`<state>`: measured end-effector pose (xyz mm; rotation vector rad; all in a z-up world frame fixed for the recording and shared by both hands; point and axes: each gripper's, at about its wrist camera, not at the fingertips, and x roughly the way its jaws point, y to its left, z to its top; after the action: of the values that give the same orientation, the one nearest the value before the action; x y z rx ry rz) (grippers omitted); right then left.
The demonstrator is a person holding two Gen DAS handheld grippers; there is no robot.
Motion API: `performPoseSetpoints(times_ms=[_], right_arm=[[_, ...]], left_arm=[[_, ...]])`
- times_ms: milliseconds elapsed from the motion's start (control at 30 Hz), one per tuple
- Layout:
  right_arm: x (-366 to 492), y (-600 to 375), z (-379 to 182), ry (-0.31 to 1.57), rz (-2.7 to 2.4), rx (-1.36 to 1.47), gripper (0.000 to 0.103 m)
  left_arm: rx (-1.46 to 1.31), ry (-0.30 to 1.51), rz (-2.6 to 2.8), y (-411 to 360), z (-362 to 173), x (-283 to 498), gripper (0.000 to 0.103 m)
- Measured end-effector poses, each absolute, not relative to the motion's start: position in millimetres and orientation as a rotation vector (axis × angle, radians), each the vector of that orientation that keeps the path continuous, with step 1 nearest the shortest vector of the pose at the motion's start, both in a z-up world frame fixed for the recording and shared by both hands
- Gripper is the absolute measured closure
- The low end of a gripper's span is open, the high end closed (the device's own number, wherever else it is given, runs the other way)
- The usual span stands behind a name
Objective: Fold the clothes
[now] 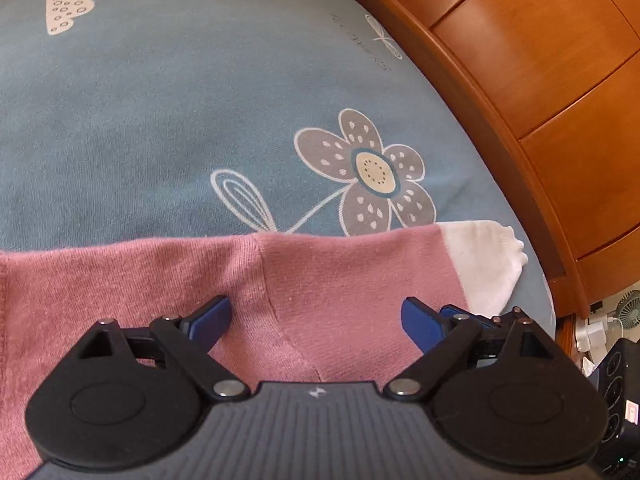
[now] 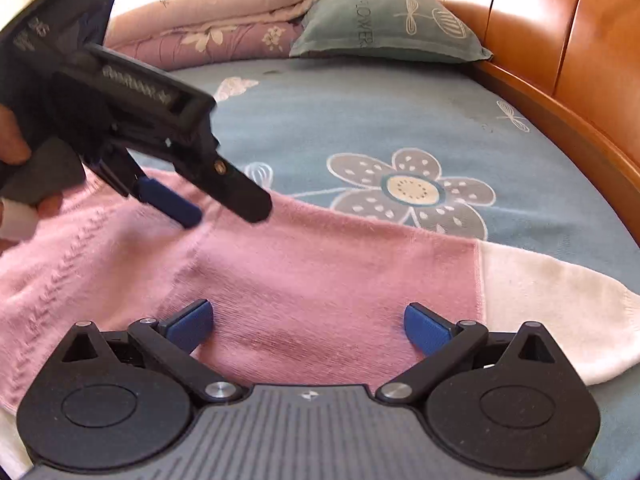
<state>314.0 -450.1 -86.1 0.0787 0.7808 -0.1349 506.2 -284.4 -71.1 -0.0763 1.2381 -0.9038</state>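
A pink knit sweater (image 1: 328, 276) lies flat on the blue bed sheet (image 1: 160, 120), its sleeve ending in a white cuff (image 1: 484, 260). My left gripper (image 1: 316, 322) hovers over the sleeve seam, open, with nothing between its blue pads. In the right wrist view the same sweater (image 2: 320, 264) and its white cuff (image 2: 548, 312) stretch to the right. My right gripper (image 2: 308, 326) is open above the sleeve, nothing held. The left gripper (image 2: 216, 206) shows there at upper left, held by a hand (image 2: 12, 140), its fingers spread over the sweater's shoulder.
A wooden headboard (image 1: 540, 80) runs along the right of the bed (image 2: 560, 40). A teal pillow (image 2: 388, 24) and a folded quilt (image 2: 224, 12) lie at the far end. A small fan (image 1: 628, 308) and a black device (image 1: 620, 392) sit beyond the bed corner.
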Motion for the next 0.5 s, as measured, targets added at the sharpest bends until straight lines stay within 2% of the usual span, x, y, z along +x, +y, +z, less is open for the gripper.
performPoseSetpoints(times_ms=[333, 500], right_arm=[[283.6, -574.7, -78.3, 0.824, -0.246, 0.196, 0.0], [284.1, -588.8, -70.8, 0.786, -0.252, 0.277, 0.0]], left_arm=[[-0.128, 1.247, -0.903, -279.4, -72.4, 518.2, 0.011], [-0.052, 1.239, -0.915, -283.4, -68.7, 512.7, 0.011]])
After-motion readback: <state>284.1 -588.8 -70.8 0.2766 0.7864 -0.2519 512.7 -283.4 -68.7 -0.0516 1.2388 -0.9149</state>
